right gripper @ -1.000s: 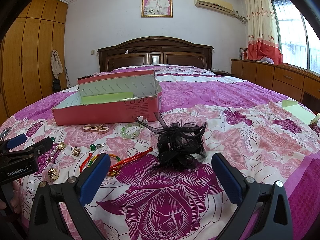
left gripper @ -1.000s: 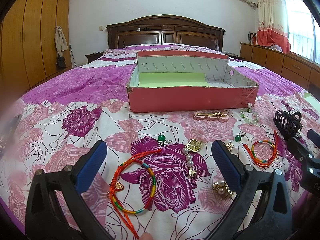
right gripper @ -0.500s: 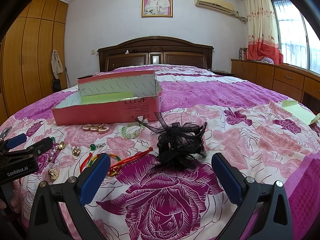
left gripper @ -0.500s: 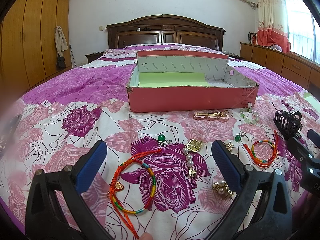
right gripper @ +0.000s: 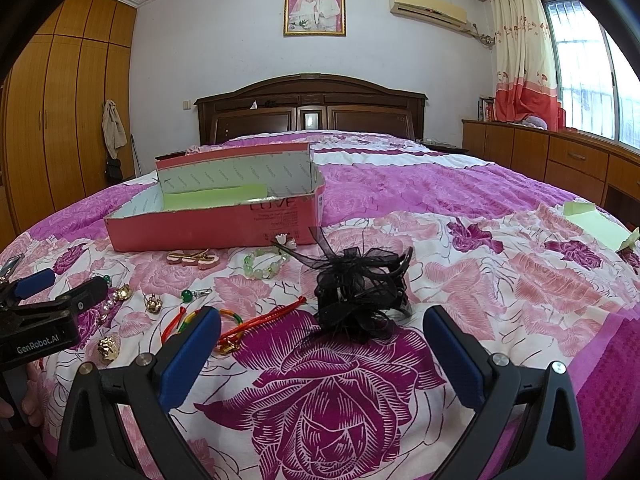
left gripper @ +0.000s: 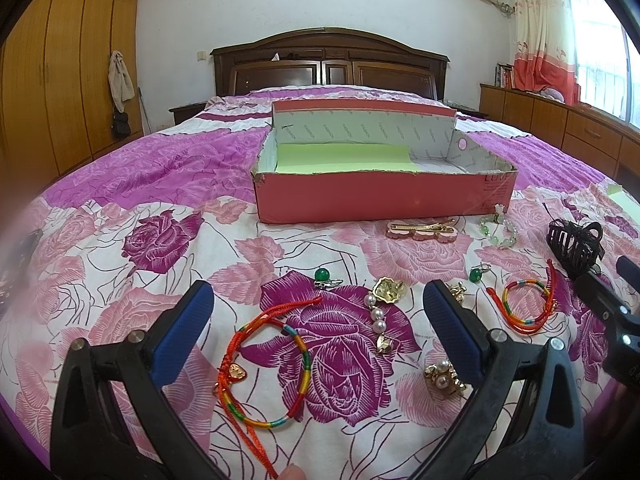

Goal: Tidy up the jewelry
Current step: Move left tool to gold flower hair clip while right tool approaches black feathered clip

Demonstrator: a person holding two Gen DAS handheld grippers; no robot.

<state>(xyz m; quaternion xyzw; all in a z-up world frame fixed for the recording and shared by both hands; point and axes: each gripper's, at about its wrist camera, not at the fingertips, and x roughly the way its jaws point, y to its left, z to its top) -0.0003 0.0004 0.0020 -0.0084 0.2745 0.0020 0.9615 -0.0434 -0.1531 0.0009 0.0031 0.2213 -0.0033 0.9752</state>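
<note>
Loose jewellery lies scattered on the floral pink bedspread, none yet in the empty pink cardboard box behind. Red-and-rainbow cord bracelet sits framed by the released left gripper. Right gripper, likewise spread and empty, faces the black mesh hair claw, presumably readying pickups.

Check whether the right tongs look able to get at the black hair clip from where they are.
Probably yes. The right tongs are open and the black hair clip lies on the bedspread straight ahead between the fingers, with nothing across the way. A red cord bracelet lies beside it, to the left.
</note>
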